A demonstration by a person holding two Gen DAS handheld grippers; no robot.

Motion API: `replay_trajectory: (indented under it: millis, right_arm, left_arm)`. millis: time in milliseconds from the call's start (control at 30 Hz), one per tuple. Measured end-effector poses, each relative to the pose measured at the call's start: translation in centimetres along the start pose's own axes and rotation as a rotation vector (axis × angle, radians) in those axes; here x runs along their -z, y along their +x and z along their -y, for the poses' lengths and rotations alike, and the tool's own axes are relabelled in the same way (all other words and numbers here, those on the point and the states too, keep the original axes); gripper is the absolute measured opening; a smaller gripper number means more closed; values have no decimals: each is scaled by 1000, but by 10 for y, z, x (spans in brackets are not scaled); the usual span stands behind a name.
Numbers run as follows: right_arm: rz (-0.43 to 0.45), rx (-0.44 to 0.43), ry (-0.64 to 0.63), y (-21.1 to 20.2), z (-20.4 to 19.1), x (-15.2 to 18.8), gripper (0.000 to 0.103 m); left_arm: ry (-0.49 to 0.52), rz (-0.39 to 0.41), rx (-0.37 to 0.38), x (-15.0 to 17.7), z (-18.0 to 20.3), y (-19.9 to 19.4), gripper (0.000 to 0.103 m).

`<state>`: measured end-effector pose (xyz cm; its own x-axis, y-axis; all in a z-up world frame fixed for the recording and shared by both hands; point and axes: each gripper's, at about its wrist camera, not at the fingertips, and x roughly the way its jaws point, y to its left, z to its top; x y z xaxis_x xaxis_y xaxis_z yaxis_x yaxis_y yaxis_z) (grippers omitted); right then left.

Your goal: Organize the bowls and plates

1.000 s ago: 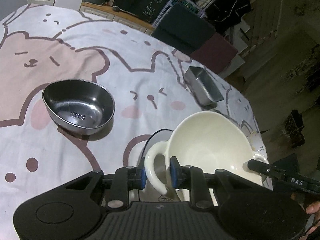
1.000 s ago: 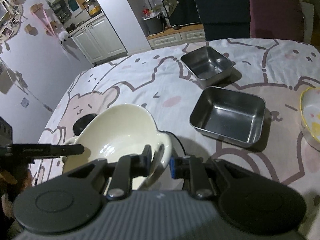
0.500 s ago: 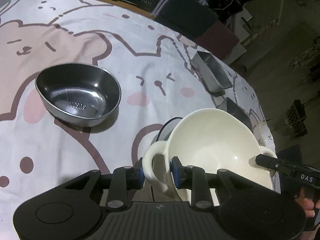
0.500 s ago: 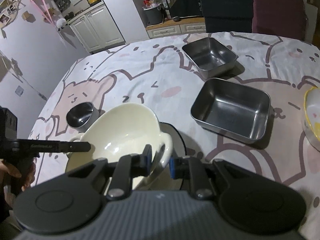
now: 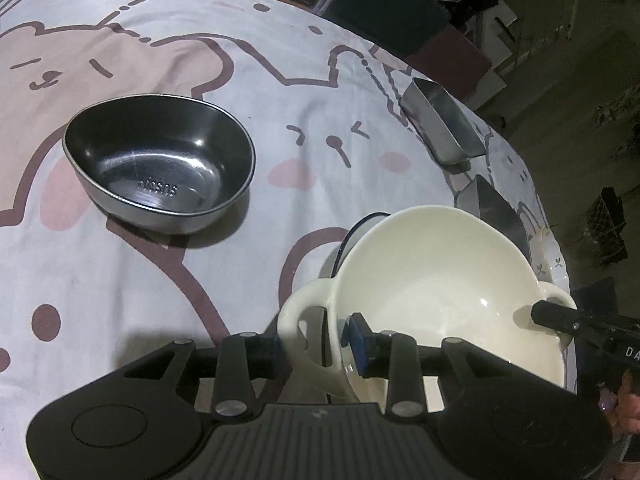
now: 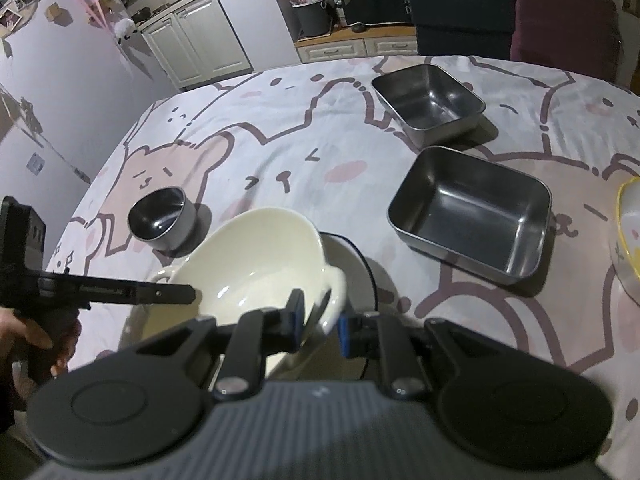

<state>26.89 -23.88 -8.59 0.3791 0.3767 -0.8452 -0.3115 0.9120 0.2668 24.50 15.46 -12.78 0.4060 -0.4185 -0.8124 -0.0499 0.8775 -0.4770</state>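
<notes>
A cream two-handled bowl (image 5: 432,280) rests over a dark-rimmed plate (image 6: 360,260) on the bear-print tablecloth. In the left wrist view my left gripper (image 5: 316,340) straddles the bowl's near handle (image 5: 300,312). Its jaws are opening, and the blue pad (image 5: 358,340) stands just off the bowl's wall. In the right wrist view my right gripper (image 6: 320,320) is shut on the opposite handle (image 6: 332,288) of the cream bowl (image 6: 248,264). Each gripper's finger shows in the other view, at the far rim.
An oval steel bowl (image 5: 160,168) sits to the left of the cream bowl. Two rectangular steel trays (image 6: 472,208) (image 6: 428,100) stand further right. A yellow-rimmed bowl (image 6: 628,232) is cut by the right edge. Chairs (image 6: 464,4) line the table's far side.
The cream bowl has come down closer to the plate and the cloth. My left jaws have spread wider around the handle. The right grip looks the same.
</notes>
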Motion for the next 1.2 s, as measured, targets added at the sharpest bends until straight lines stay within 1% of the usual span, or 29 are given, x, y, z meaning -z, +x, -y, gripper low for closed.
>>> replay_trajectory:
  millis: [267,867,1200]
  right_arm:
    - [-3,10,0,0,4,-1,20]
    - [-60,49,-22,9,4,2,22]
    - [-80,52,-36,9,6,5,24]
  left_arm:
    - [19,-10,-10,-2,4,5,36]
    - [60,-37,-40,-1,10,11,37]
    - [89,-38,-62,-1,15,11,37]
